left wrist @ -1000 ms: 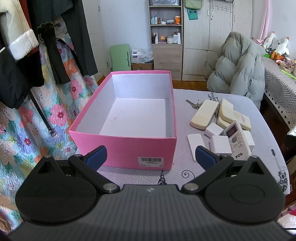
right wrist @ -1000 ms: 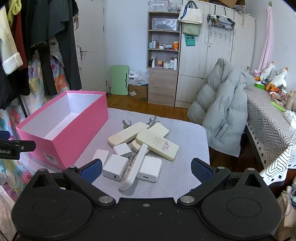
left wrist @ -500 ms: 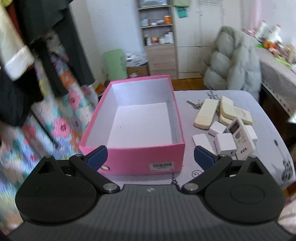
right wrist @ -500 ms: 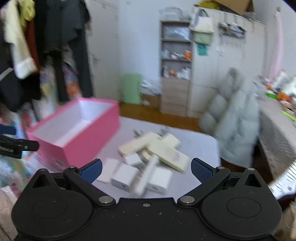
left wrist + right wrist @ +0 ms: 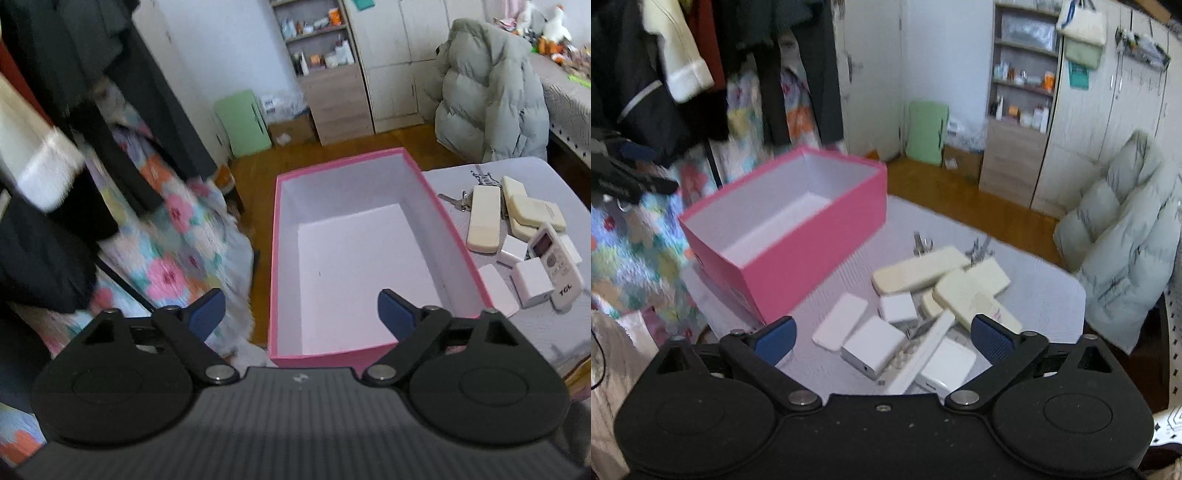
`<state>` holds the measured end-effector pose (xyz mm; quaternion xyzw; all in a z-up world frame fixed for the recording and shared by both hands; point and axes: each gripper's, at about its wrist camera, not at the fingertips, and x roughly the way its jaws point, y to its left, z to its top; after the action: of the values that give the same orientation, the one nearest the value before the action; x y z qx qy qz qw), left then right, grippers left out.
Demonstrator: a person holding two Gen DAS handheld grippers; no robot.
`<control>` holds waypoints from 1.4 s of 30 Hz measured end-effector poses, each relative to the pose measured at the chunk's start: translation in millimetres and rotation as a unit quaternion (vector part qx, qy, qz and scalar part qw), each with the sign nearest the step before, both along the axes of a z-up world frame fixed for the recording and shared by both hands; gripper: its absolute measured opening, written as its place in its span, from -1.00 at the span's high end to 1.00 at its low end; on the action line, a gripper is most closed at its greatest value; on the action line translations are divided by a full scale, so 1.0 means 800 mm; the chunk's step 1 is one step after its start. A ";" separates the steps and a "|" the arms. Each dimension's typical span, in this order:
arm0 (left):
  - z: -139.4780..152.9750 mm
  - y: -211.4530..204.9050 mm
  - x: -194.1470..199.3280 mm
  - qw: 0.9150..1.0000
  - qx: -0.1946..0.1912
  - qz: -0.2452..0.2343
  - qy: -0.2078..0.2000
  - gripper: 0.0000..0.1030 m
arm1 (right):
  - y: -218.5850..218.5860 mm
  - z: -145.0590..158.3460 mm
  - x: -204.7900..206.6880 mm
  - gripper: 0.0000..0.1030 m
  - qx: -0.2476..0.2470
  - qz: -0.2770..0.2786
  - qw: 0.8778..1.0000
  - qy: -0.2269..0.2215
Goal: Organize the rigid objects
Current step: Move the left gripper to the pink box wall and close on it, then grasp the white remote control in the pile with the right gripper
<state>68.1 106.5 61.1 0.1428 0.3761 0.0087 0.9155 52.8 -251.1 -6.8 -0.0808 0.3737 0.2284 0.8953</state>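
Left wrist: left tongs (image 5: 298, 312) wide, just closing, empty, over pink box (image 5: 448, 236); right tongs (image 5: 882, 338) likewise.

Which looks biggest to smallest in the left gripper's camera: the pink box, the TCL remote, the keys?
1. Pink box, by far the largest.
2. TCL remote.
3. Keys, the smallest; they lie farther from the camera, which shrinks them a little, but the order seems safe.
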 end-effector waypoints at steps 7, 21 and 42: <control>-0.040 0.044 0.059 0.998 -0.036 0.028 0.050 -0.07 | -0.004 -0.020 0.056 -0.43 0.013 -0.015 0.994 0.109; -0.091 0.071 0.133 0.996 -0.062 0.044 0.052 0.90 | 0.007 -0.036 0.130 -0.08 -0.020 -0.033 0.970 0.239; -0.122 0.122 0.135 0.978 -0.197 0.054 0.032 0.88 | -0.028 -0.090 0.140 0.48 0.064 -0.111 0.952 0.276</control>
<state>176.1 204.0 -36.5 -0.0609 0.4071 -0.0208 0.9111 165.1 -273.8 -78.6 0.0854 0.5977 0.1643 0.7801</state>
